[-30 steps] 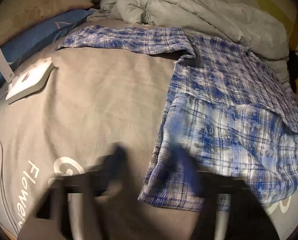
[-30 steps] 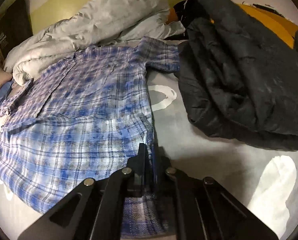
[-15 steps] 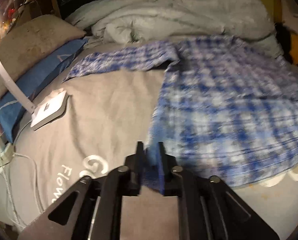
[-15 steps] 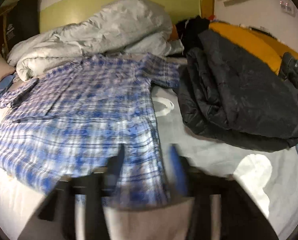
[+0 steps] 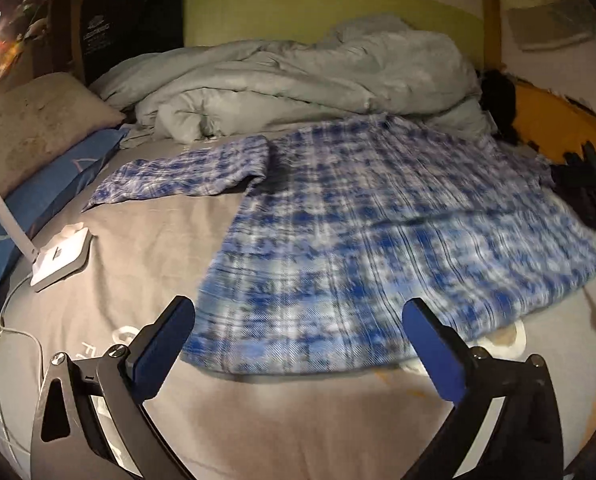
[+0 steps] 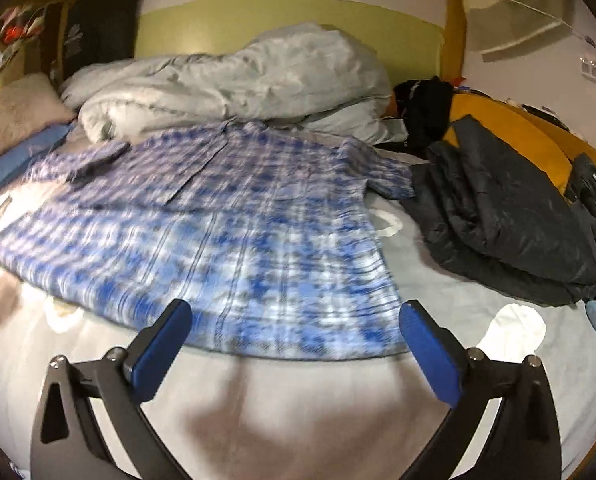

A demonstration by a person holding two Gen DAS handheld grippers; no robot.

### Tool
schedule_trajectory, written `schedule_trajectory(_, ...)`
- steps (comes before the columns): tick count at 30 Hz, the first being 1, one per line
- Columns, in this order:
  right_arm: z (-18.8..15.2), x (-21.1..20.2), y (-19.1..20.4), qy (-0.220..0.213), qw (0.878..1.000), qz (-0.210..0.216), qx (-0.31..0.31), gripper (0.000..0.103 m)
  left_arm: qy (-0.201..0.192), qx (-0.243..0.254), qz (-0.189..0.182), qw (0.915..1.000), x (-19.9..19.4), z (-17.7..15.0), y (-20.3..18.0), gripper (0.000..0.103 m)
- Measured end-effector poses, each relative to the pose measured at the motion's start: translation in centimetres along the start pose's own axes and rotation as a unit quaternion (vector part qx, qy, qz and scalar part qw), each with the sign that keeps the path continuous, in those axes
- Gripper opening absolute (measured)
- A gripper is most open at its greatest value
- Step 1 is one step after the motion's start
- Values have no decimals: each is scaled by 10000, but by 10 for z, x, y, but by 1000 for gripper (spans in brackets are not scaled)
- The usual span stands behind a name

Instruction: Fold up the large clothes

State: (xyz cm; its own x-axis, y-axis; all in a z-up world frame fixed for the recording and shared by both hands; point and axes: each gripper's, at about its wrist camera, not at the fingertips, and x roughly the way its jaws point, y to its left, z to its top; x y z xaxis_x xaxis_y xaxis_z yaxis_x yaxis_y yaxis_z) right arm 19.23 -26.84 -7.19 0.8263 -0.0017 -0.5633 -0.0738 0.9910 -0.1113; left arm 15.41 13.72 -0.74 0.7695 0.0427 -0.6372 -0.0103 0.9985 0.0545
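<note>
Closest to us, our left gripper [image 5: 298, 320] has its blue-padded jaws spread wide; they've just been opening and there's nothing pinched between them. Same deal with our right gripper [image 6: 296, 322]: jaws just swung open, wide apart, empty. Both hover over the grey bedsheet with white lettering [image 5: 146, 248], just short of the near hem of the blue-and-white plaid flannel shirt [image 5: 377, 232], which lies spread flat on the bed, hem toward us, collar end away, pretty motion-blurred. One sleeve sticks out to the left [image 5: 186, 172]. Off to the left sits a white lamp base with a curved white arm [image 5: 60, 256], next to a blue pillow [image 5: 50, 196] and a beige pillow [image 5: 30, 124]. To the right of the shirt is a crumpled dark padded jacket [image 6: 497, 220]. Behind the shirt, a bunched-up pale grey duvet [image 5: 298, 84] piles against the yellow-green headboard [image 5: 317, 8].
</note>
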Motion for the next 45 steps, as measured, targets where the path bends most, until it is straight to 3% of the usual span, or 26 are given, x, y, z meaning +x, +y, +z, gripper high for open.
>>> schedule_trajectory(6,-12,19,34,575,9933,82,-1001,103,394,782,-185,9960,12,-15,-30,103)
schedule_trajectory(10,-19,27,57,572,9859,-76,-1570,103,549,1312,-1,9898,26,-26,-53,103)
schedule_trajectory(16,-18,47,74,553,9799,-294,-1893,103,936,1604,139,9825,51,-38,-67,103)
schedule_trajectory(19,-14,53,68,509,9831,-364,-1718,103,963,1291,203,9867,59,-36,-58,103)
schedule_trajectory(25,-7,65,31,577,9906,-681,-1035,103,790,686,781,9914,74,-27,-22,103)
schedule_trajectory(26,-7,66,23,563,9909,-804,-922,103,755,552,798,9924,75,-26,-14,99)
schedule_trajectory(27,-6,66,16,535,9905,-953,-830,103,706,418,782,9936,75,-25,-7,83)
schedule_trajectory(28,-6,67,10,510,9901,-1076,-748,102,703,290,756,9942,76,-25,0,74)
schedule_trajectory(29,-6,67,6,493,9896,-1168,-675,98,761,178,783,9939,79,-25,7,62)
schedule_trajectory(31,-7,66,-4,497,9901,-1218,-495,60,787,-83,887,9929,80,-24,20,53)
schedule_trajectory(32,-8,65,-9,517,9912,-1152,-395,51,799,-210,967,9919,80,-24,26,43)
schedule_trajectory(33,-9,64,-13,515,9918,-1126,-330,34,801,-289,1041,9909,79,-25,30,27)
schedule_trajectory(34,-10,63,-16,488,9920,-1135,-261,17,768,-341,1105,9903,78,-25,34,20)
schedule_trajectory(35,-11,62,-17,461,9919,-1164,-235,12,726,-356,1120,9904,77,-25,36,8)
schedule_trajectory(36,-11,59,-19,417,9919,-1189,-186,8,669,-383,1040,9916,75,-25,38,3)
schedule_trajectory(45,-8,10,-19,-144,9925,-1212,88,2,69,-444,947,9945,15,-19,32,2)
